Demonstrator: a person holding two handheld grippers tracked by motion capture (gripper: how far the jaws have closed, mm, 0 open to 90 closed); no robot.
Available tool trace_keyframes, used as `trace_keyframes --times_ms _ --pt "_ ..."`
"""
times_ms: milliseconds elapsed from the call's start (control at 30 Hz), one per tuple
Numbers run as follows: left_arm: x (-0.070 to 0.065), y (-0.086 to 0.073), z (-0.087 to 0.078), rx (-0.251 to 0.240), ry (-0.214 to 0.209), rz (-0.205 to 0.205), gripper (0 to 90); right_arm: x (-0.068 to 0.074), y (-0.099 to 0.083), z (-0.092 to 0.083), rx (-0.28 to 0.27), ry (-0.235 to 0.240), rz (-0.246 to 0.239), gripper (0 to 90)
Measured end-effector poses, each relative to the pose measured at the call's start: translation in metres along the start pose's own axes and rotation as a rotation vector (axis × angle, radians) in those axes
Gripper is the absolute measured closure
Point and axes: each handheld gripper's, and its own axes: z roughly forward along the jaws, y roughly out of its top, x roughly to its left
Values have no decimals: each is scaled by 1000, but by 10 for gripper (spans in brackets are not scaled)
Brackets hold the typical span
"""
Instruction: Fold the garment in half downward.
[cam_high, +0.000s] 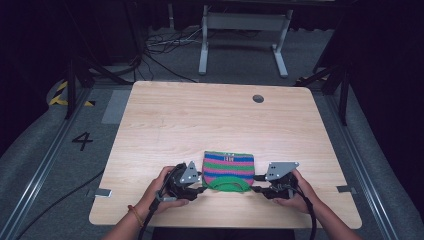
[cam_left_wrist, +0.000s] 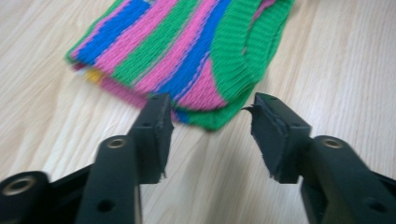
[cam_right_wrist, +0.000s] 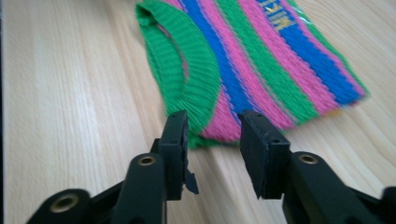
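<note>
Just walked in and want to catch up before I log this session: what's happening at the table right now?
A person holds a gripper in each hand at the near edge of a wooden table. Between them lies a small folded knit garment, striped green, pink and blue. The left gripper and the right gripper both point at its near corners with jaws open. Neither has closed on the fabric yet, and the garment lies flat.
</note>
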Motion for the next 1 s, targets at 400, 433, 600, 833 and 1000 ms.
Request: trace_keyframes --times_ms 400,433,600,833,1000 --pt "16 -37 -32 60 60 -41 294 -14 -35 -41 5 -144 63 458" --pt "18 -40 -34 60 66 -44 276 -15 -38 -44 5 -153 72 450" --pt "26 -54 -47 83 104 -57 271 -20 -53 -55 1 -190 106 412" --pt "36 -67 -57 86 118 -87 234 -28 -81 -69 7 -232 181 351" --pt "45 -79 -62 86 126 -114 227 -33 -101 -78 -3 -257 243 313"
